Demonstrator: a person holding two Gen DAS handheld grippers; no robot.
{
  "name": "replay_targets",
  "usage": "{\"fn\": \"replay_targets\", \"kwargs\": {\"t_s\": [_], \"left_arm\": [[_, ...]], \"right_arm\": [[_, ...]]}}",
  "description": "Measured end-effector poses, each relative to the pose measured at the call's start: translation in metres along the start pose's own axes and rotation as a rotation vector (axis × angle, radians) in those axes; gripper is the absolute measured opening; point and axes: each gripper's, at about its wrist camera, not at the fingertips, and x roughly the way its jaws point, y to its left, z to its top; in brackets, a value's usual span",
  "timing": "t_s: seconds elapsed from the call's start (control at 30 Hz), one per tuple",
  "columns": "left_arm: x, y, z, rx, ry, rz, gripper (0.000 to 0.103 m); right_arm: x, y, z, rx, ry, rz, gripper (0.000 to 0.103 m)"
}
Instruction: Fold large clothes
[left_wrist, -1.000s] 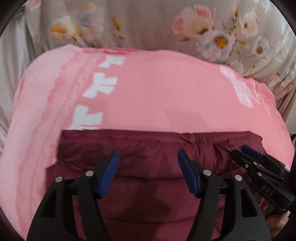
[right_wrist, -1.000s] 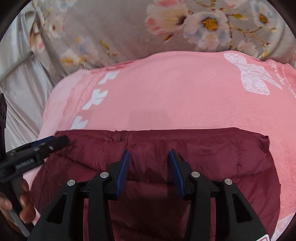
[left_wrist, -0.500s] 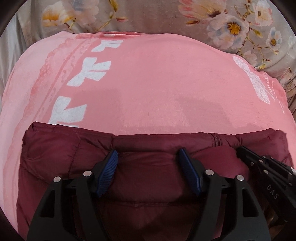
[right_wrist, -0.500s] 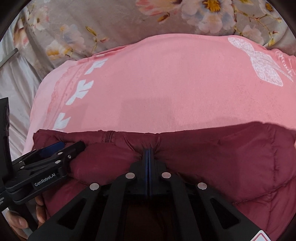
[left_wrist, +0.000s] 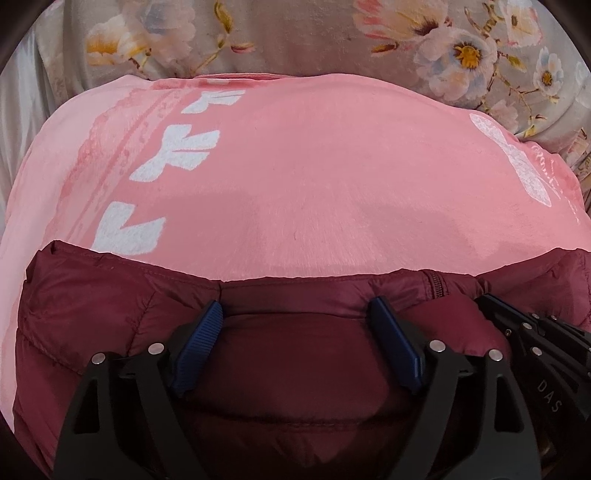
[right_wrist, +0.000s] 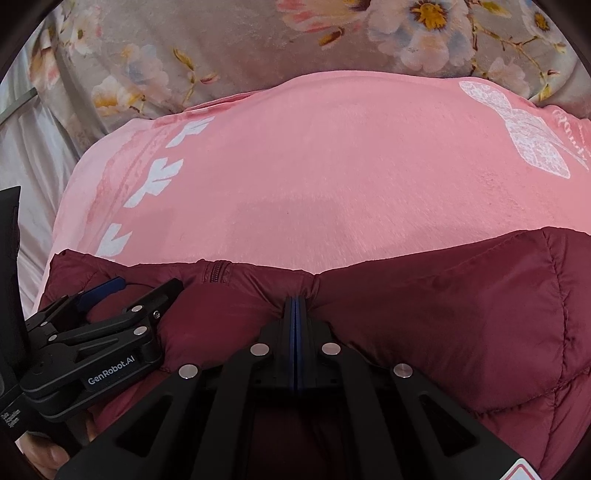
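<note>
One maroon puffer jacket (left_wrist: 110, 306) spread along the near edge of one pink blanket (left_wrist: 314, 177), zipper (right_wrist: 218, 271) at its far hem. Two grippers on it: right gripper (right_wrist: 295, 314) pinched together on a pleat of the far hem, left gripper (left_wrist: 295, 325) just widened, blue pads (left_wrist: 199, 343) apart, fabric bulging between, unclamped. Beyond, one floral sheet (right_wrist: 221, 48).

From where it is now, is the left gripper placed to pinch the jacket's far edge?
Probably yes. The left gripper has its jaws wide, having just been opening, with the maroon puffer jacket bulging between them and nothing on top. The right gripper is already shut on the edge nearby, clear of it.
</note>
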Motion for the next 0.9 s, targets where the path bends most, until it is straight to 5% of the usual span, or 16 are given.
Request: {"fn": "replay_targets", "kwargs": {"t_s": [0.37, 0.53, 0.77, 0.9], "left_arm": [[-0.001, 0.003, 0.0, -0.016, -0.009, -0.006, 0.082], [-0.052, 0.026, -0.012, -0.075, -0.053, -0.015, 0.083], [-0.08, 0.056, -0.051, -0.075, -0.024, 0.08, 0.089], [-0.076, 0.069, -0.06, -0.112, -0.019, 0.065, 0.09]], "right_arm": [[-0.018, -0.015, 0.004, 0.081, -0.089, 0.05, 0.0], [-0.069, -0.015, -0.006, 0.077, -0.153, -0.015, 0.01], [-0.083, 0.024, -0.028, -0.002, -0.062, 0.097, 0.01], [-0.067, 0.054, -0.03, -0.078, -0.013, 0.104, 0.01]]}}
